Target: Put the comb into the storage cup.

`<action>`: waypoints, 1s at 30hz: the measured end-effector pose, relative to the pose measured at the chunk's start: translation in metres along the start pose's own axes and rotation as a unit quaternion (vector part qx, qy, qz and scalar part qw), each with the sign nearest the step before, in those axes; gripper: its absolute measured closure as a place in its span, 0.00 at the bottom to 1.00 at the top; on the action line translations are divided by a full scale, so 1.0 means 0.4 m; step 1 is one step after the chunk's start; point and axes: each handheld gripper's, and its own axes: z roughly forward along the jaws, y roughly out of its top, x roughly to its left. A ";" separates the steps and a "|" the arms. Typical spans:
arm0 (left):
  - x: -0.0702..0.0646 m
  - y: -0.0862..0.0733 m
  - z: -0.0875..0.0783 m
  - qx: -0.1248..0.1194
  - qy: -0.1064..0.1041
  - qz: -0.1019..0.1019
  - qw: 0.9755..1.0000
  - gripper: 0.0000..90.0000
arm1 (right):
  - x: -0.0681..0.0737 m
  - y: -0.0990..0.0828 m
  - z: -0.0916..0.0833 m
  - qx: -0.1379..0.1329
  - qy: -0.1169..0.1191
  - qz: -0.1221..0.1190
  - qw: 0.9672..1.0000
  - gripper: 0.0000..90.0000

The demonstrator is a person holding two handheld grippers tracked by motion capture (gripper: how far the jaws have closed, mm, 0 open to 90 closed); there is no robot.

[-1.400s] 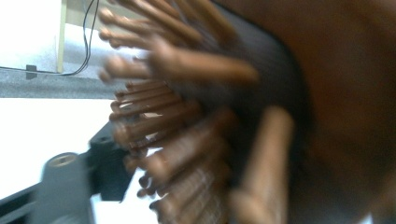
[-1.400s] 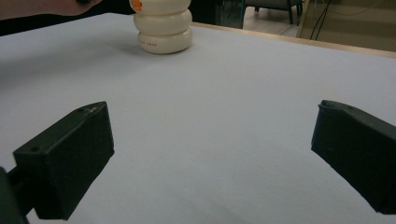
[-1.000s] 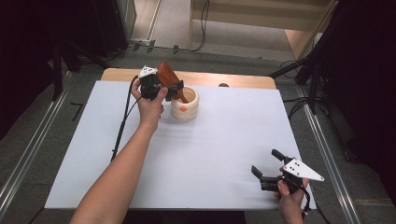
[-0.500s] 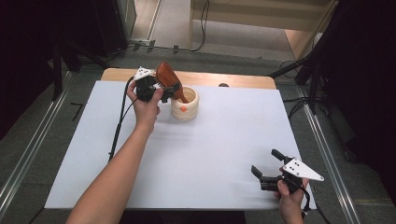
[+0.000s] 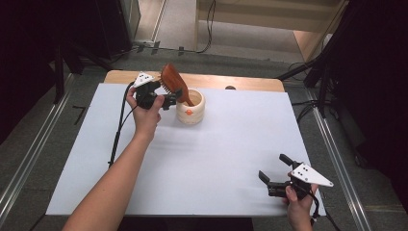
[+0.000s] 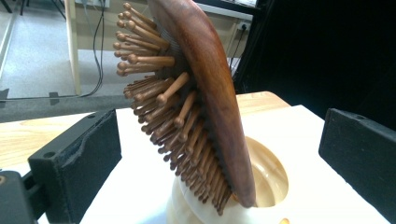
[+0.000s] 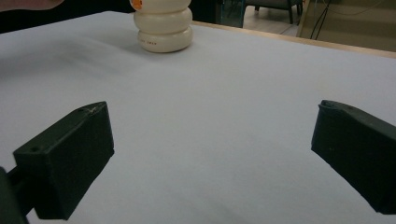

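A brown wooden hairbrush [image 5: 172, 84] stands handle-down in a cream ribbed cup [image 5: 191, 111] at the back of the white table, its head leaning left out of the rim. My left gripper [image 5: 171, 99] is just left of the cup and open. In the left gripper view the hairbrush [image 6: 210, 93] rises between the two wide-apart jaws without touching either, with the cup [image 6: 273, 175] below it. My right gripper [image 5: 274, 167] rests open near the front right edge, nothing between its jaws. The right gripper view has the cup [image 7: 163, 28] far ahead.
A white sheet [image 5: 216, 154] covers the table, with a strip of bare wood [image 5: 240, 82] along the back edge. The left gripper's black cable [image 5: 118, 130] trails down the left side. Metal rails and dark floor flank the table.
The left hand and its gripper have shifted slightly left and toward me beside the cup. The brush still leans in the cup. The right gripper has not moved.
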 end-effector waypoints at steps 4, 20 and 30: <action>0.000 -0.003 -0.016 0.000 0.000 0.005 1.000 0.00 | 0.000 0.000 0.000 0.000 -0.001 0.000 1.000 0.00; -0.007 -0.021 -0.086 -0.014 -0.007 0.021 1.000 0.00 | 0.001 0.000 0.000 0.001 -0.002 0.000 1.000 0.00; -0.022 -0.037 -0.142 -0.023 -0.017 0.034 0.999 0.00 | 0.001 0.001 0.000 0.000 -0.002 -0.002 1.000 0.00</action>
